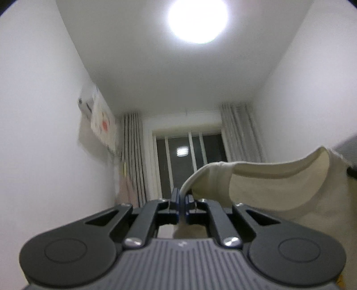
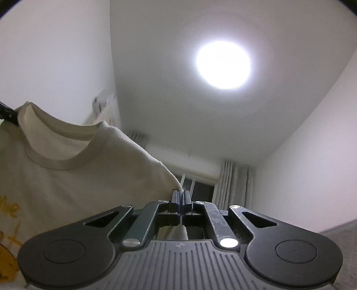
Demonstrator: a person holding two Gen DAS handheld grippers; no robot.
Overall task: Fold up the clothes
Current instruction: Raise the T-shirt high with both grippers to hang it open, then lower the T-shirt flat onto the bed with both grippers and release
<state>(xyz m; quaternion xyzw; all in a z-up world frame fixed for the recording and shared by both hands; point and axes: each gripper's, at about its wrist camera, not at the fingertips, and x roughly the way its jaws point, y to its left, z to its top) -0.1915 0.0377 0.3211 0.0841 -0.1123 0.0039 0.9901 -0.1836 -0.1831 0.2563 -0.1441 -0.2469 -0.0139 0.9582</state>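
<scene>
Left jaws: the left gripper (image 1: 182, 196) has its jaws pinched tight on an edge of the cream T-shirt (image 1: 279, 189); the cloth rises out of the pinch toward 1 o'clock in the left wrist view.
Right jaws: the right gripper (image 2: 181, 196) is likewise clamped on a thin edge of the shirt, which spreads away toward 10 o'clock in the right wrist view.
Where the shirt is: it hangs in the air, stretched between the two grippers, each near a shoulder by my reading; the ribbed neckline (image 2: 64, 162) sags between them.
Step in hand: judged from the raised, spread garment, this is the lift-and-spread stage before any fold is laid.
Next move calls for: keeping both pinches firm and the shoulders level, then lowering the shirt flat onto a surface; no desk or bed shows in either view, so where it lands I cannot tell.
Writing and print: a yellow print (image 2: 9, 223) sits at 8 o'clock on the shirt front; its letters are cut off and blurred, not readable. No brand label shows.
Surroundings: ceiling lamp (image 1: 197, 19) at 12 o'clock, curtains (image 1: 133, 156) and a dark window (image 1: 185, 156) beyond the jaws.
</scene>
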